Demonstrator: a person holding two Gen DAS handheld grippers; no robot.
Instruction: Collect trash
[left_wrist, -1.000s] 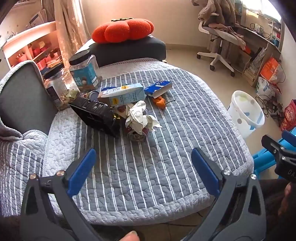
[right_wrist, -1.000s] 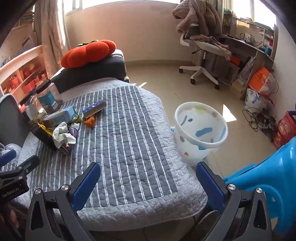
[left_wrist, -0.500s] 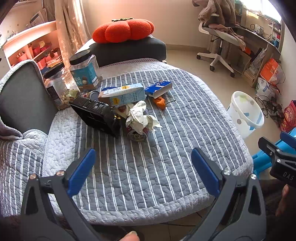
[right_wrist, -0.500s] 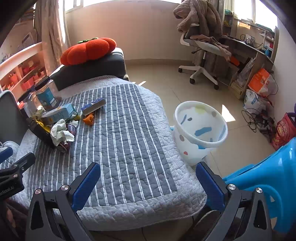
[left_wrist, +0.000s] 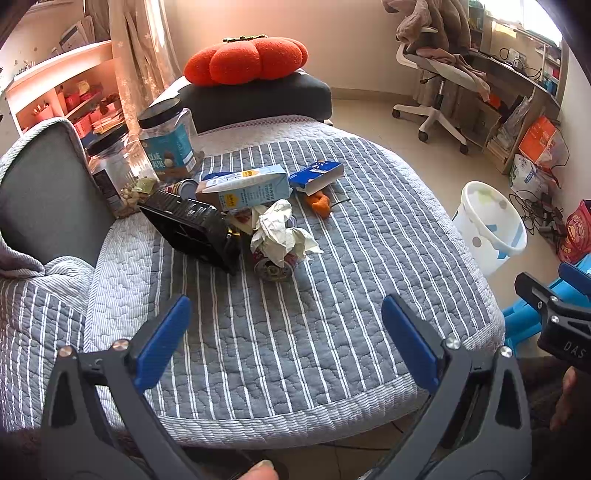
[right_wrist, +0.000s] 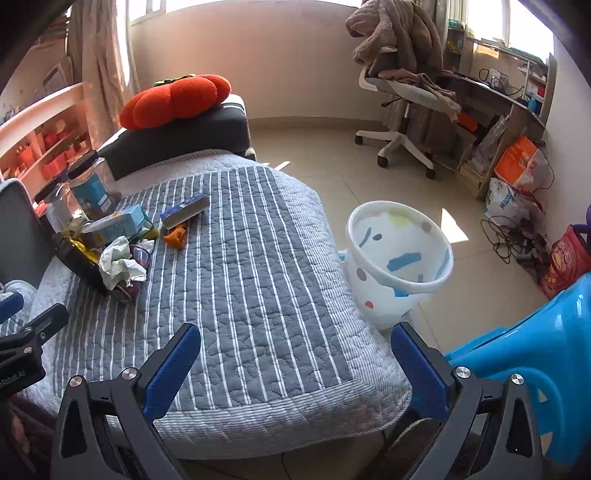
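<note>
- The left wrist view looks from the near edge of the grey striped quilted bed (left_wrist: 295, 332), low over it, facing the trash pile around the crumpled white paper (left_wrist: 280, 232).
- The right wrist view sits further right at the same edge, facing the white spotted plastic bin (right_wrist: 399, 258) on the floor.
- Both share the bed, pile, bin, red pumpkin-shaped cushion (right_wrist: 173, 99) and white office chair (right_wrist: 402, 96).
- Each view catches the other gripper at its side edge.

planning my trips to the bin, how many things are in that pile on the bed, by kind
jars: 2
cartons: 2
black tray: 1
crumpled paper: 1
cans: 2
orange scrap: 1
total: 9, as far as shows; more may hide under the paper
</note>
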